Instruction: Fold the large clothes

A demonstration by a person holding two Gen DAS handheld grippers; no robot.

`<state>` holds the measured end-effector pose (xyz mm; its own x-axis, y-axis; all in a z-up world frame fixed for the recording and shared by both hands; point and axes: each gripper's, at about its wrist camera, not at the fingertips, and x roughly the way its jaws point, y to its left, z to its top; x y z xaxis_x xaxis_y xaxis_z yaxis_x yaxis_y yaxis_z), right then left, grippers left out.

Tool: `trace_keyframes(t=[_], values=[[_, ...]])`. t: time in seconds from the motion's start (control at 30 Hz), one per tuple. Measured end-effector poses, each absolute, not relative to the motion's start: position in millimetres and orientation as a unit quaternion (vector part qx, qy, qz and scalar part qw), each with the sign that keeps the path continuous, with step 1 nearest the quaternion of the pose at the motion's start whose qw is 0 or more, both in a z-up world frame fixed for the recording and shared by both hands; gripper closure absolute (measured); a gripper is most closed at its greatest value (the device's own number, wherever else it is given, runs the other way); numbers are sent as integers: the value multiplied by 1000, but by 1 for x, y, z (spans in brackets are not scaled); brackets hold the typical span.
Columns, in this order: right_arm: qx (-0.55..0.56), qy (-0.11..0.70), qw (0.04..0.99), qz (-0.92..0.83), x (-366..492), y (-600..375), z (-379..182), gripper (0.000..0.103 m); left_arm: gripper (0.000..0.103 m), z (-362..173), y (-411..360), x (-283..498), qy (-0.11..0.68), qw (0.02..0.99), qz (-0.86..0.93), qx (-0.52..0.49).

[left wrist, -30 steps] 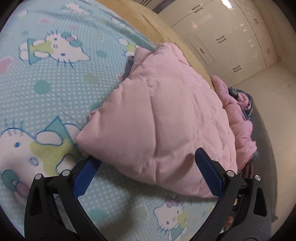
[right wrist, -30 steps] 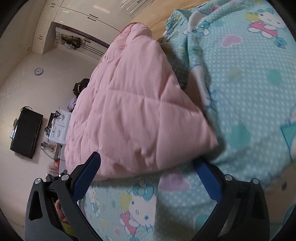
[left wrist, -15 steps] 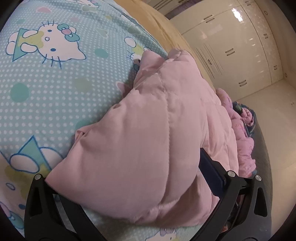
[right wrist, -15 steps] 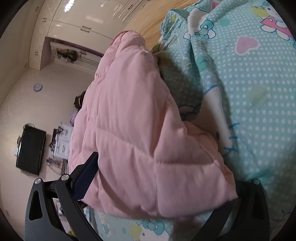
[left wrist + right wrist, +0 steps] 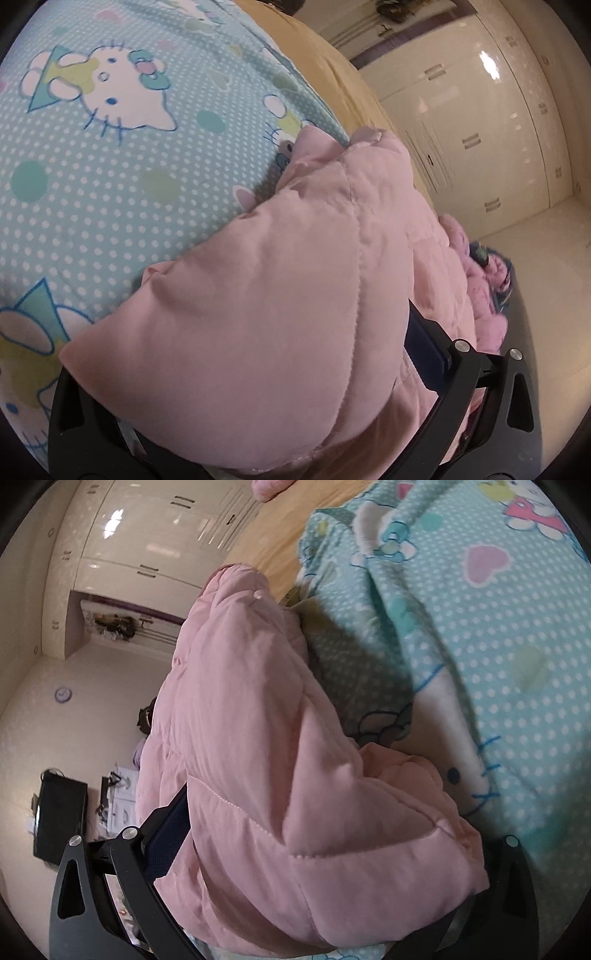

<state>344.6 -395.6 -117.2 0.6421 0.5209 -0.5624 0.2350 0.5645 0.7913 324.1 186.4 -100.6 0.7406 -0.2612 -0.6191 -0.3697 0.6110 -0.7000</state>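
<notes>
Left wrist view. The pink quilted jacket (image 5: 280, 295) lies on the cartoon-print bedsheet (image 5: 110, 155), its near corner bulging up between the fingers of the left gripper (image 5: 236, 398). Only the right-hand blue pad (image 5: 424, 343) shows; the other finger is buried under the padding. The jaws stand wide apart around the thick fabric, and whether they press on it cannot be told. The wide stance suits the bulk: a padded corner has to sit deep between the fingers before they can hold it. The rest of the jacket trails toward the bed's edge, where a rumpled pink garment (image 5: 484, 295) lies by the cream wardrobe (image 5: 480, 140).

Right wrist view. The right gripper (image 5: 325, 853) straddles the jacket's other near corner (image 5: 295, 794); one blue pad (image 5: 166, 830) shows at left, the opposite finger hidden behind the hem. Again the jaws are spread, and any clamping is not visible. A dark monitor (image 5: 59, 819) stands on the floor beyond. Holding both near corners at once probably prepares a single even fold across the sheet (image 5: 498, 646).
</notes>
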Motion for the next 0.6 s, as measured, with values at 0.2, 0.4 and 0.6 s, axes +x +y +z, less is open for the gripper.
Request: trace_keyframes(t=[0.2,0.4,0.6], values=[[434,377,812,98,339,-382,-109,33,38,-88,180,330,356,845,9,-400],[384,357,846,96,334,-365,-94,49,52,-72,171,330,350,866,-2,-357],[338,341,869,121,338,-352,-77,58,61,-54,162,333,336,888,-12,-314]])
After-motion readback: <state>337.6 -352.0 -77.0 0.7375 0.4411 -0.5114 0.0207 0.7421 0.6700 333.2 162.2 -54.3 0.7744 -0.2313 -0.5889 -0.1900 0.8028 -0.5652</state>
